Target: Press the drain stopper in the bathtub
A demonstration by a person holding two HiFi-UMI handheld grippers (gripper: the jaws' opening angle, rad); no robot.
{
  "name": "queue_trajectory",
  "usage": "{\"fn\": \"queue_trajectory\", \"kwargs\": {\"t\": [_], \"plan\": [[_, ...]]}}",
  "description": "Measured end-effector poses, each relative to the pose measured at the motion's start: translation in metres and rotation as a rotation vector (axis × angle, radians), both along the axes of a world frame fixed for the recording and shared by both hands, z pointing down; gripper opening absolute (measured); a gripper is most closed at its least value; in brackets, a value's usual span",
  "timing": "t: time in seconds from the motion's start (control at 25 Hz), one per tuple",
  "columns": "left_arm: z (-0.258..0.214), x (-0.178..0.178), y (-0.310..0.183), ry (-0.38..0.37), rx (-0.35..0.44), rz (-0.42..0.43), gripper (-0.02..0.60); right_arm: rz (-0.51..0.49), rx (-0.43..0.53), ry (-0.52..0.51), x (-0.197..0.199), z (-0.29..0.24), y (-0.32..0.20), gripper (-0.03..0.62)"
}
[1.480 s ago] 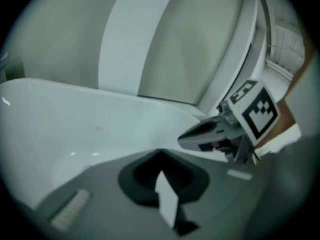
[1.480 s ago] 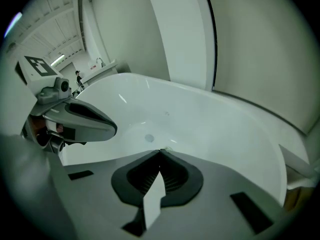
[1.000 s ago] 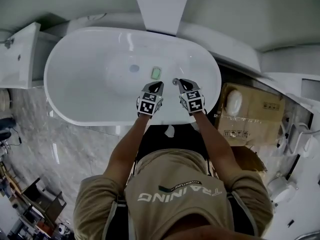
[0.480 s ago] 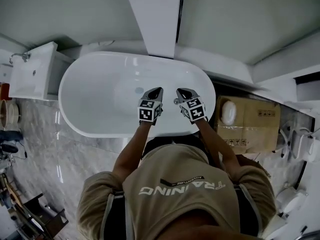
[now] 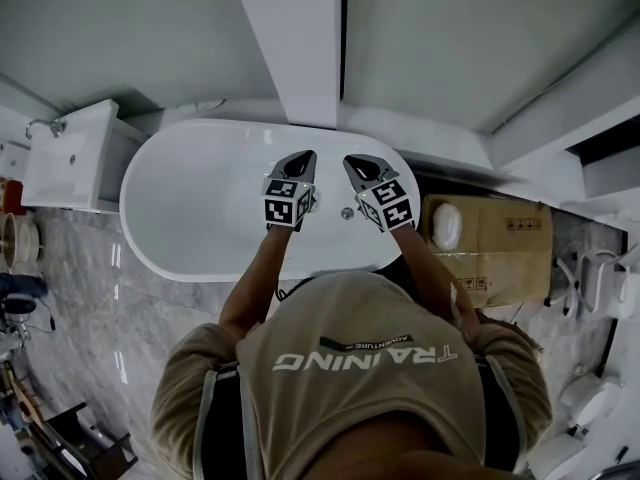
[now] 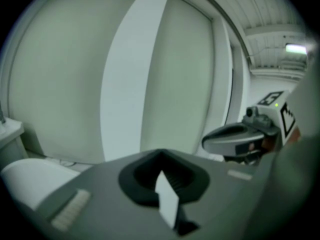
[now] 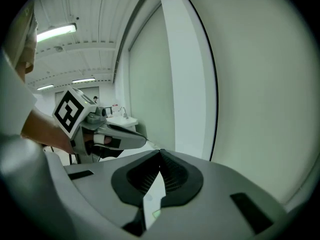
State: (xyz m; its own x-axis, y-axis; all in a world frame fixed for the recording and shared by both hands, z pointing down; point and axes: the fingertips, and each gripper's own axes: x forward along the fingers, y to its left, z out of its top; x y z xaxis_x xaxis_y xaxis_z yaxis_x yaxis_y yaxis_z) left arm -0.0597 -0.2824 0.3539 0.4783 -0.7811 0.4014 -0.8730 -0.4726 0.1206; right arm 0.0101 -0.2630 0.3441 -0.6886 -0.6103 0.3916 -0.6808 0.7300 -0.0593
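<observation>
- We held the left gripper (image 5: pixel 300 160) above the bathtub (image 5: pixel 175 253) with its jaws brought together at the tips and nothing caught between them.
- The right gripper (image 5: pixel 360 165) sat just beside it to its right, jaws likewise closed and empty.
- Both gripper views looked over the closed jaws at the pale wall and its white upright panel (image 5: pixel 290 38). So we judged both tools were tilted up and away from the tub floor, not aimed down for a press.
- A closed tip made sense to us here, since pushing a stopper calls for a blunt point and not a grasp.
- The drain stopper showed in no view. We judged it to lie on the tub floor below and beyond the grippers, possibly hidden under the left one.
- A small round metal fitting (image 5: pixel 347 212) sat on the near tub wall between and just behind the two grippers. We could not tell what it was.
- We judged the press not yet begun. One gripper would need to tip downward and reach into the basin.
</observation>
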Motion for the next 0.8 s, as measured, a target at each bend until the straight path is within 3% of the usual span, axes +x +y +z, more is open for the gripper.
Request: {"fn": "queue_trajectory", "kwargs": {"t": [0.32,0.44,0.8], "plan": [[-0.077,0.002,-0.027,-0.011,0.153,-0.002,0.002,-0.014,0.120,-0.039,0.005,-0.083,-0.013,0.009],[-0.110,-0.004,-0.034,0.020,0.195,-0.006,0.002,0.009,0.158,-0.029,0.007,-0.113,-0.023,0.009],[-0.204,-0.022,-0.038,0.012,0.348,-0.025,0.002,0.047,0.257,-0.016,0.017,-0.168,-0.038,0.008]]}}
